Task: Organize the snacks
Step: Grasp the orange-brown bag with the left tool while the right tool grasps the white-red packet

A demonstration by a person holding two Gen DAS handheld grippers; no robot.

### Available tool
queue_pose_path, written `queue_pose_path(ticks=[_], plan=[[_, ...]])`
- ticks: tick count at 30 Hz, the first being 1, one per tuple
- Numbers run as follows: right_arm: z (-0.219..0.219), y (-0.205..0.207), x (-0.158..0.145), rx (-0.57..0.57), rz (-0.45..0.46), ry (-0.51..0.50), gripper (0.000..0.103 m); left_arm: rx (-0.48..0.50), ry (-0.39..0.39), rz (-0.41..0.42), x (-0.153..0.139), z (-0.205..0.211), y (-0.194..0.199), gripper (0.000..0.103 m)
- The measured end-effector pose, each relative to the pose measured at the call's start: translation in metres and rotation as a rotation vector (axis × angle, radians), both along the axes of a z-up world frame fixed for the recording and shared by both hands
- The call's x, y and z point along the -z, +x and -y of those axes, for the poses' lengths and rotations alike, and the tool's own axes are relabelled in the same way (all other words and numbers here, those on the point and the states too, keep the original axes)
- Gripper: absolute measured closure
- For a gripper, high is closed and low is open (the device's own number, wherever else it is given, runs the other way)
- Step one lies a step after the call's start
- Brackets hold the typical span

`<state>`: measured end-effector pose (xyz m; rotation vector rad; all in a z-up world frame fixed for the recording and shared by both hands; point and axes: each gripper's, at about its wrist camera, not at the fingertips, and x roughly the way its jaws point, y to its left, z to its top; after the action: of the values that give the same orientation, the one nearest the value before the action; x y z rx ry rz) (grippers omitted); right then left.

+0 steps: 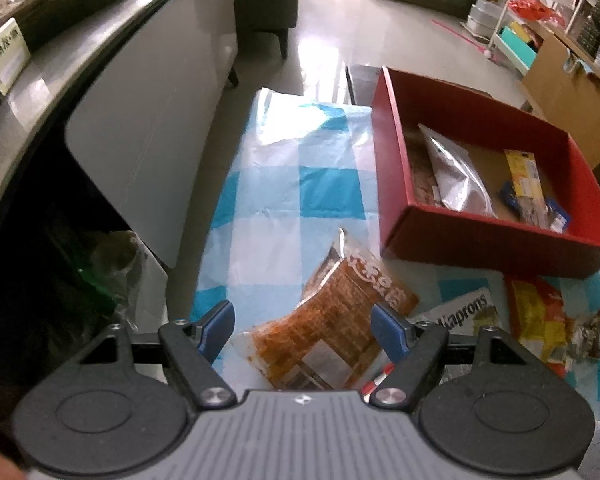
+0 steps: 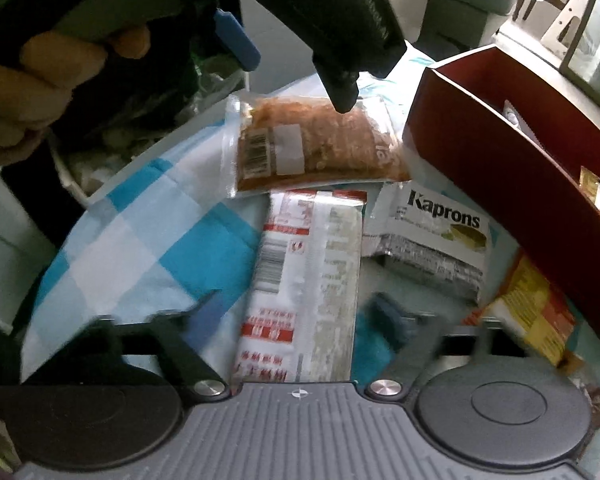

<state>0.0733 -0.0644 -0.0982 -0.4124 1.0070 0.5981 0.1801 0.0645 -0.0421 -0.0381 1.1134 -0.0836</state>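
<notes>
Left gripper (image 1: 303,330): jaws spread, straddling the orange snack packet (image 1: 332,320), pads not pressing. Right gripper (image 2: 300,316): jaws spread, blurred, straddling the red-and-white packet (image 2: 300,280). "Kaprons" packet (image 2: 436,236) lies at 2 o'clock of it. Red box (image 1: 404,184) at 1 o'clock holds a silver pouch (image 1: 452,172).

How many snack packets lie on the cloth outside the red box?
4: orange packet, under left gripper; red-and-white packet, centre; Kaprons packet, beside box; yellow packet, rightmost. Others may be hidden.

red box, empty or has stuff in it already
Not empty. The left wrist view shows the red box holding a silver pouch and a yellow packet, with bare cardboard floor between them.
</notes>
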Motion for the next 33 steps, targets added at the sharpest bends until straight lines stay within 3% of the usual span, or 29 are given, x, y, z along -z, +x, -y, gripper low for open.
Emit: queue_pose_path(ticks=[4, 11, 14, 17, 21, 22, 25, 28, 33], plan=[[0.016, -0.009, -0.004, 0.002, -0.054, -0.008, 0.044, 0.037, -0.003, -0.016, 0.006, 0.004, -0.002, 0.033], [0.049, -0.018, -0.012, 0.063, -0.087, 0.053, 0.044, 0.161, 0.136, 0.044, 0.014, 0.036, -0.004, 0.033], [0.066, -0.018, -0.008, 0.099, -0.105, 0.052, 0.044, 0.201, 0.193, 0.014, 0.027, 0.048, -0.004, 0.033], [0.08, -0.015, -0.007, 0.132, -0.125, 0.081, 0.043, 0.228, 0.14, -0.03, 0.03, 0.051, -0.013, 0.033], [0.087, -0.017, -0.01, 0.134, -0.138, 0.078, 0.041, 0.242, -0.069, -0.075, 0.015, 0.041, -0.038, 0.033], [0.087, -0.018, -0.009, 0.13, -0.149, 0.081, 0.04, 0.232, -0.083, -0.062, 0.01, 0.04, -0.044, 0.031], [0.095, -0.02, -0.008, 0.143, -0.177, 0.106, 0.037, 0.161, -0.07, -0.048, 0.008, 0.037, -0.05, 0.03], [0.104, -0.02, -0.01, 0.17, -0.162, 0.109, 0.036, 0.086, -0.09, -0.102, 0.018, 0.042, -0.043, 0.03], [0.108, -0.015, -0.008, 0.189, -0.165, 0.156, 0.023, 0.053, -0.032, -0.136, 0.035, 0.072, -0.031, 0.027]])
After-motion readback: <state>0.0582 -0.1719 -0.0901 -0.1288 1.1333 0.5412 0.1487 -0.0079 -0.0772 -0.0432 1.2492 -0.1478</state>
